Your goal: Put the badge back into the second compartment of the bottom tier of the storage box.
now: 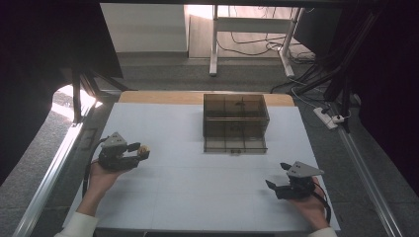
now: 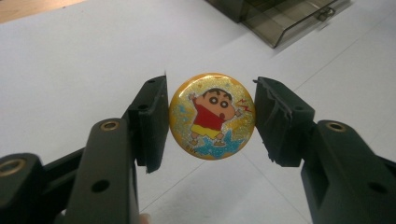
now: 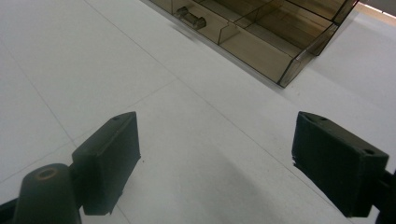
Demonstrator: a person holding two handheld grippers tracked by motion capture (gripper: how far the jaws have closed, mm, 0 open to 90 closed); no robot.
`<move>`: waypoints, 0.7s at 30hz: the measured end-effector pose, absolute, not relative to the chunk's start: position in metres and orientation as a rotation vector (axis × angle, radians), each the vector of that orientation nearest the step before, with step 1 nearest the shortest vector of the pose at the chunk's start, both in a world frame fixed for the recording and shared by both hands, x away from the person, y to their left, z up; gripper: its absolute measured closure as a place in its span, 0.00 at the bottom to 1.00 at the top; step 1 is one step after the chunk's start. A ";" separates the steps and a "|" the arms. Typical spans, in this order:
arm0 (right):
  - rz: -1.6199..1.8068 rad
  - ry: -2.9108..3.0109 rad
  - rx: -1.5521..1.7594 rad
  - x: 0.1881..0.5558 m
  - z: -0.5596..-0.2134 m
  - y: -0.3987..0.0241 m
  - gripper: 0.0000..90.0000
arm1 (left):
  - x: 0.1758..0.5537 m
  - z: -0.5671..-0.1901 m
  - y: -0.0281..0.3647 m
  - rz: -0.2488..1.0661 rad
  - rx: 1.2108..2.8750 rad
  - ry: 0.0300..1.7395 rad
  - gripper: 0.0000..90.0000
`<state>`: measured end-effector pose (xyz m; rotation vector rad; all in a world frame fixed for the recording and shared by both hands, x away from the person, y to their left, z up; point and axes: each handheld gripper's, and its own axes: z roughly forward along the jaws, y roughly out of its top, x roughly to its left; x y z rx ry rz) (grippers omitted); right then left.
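A round yellow glitter badge (image 2: 212, 115) with a cartoon boy in a red shirt sits between the jaws of my left gripper (image 2: 211, 122), which is shut on its edges. In the high view that gripper (image 1: 140, 151) is at the table's left, held just above the white surface, with the badge (image 1: 144, 148) at its tip. My right gripper (image 1: 276, 175) rests near the front right and points left. Its jaws (image 3: 215, 158) stand wide open with only bare table between them.
A smoky see-through plastic box (image 1: 235, 123) with several compartments stands at the back centre of the white table (image 1: 197, 192); its front section lies opened toward me. The same box (image 3: 261, 37) has a small handle at its front. Metal rails run along both table sides.
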<state>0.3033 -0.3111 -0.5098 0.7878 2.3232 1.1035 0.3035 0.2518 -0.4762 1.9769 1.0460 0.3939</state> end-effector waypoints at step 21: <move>1.100 2.324 0.789 0.303 -0.510 -0.311 0.17 | 0.296 -0.465 0.243 0.437 1.947 0.988 0.52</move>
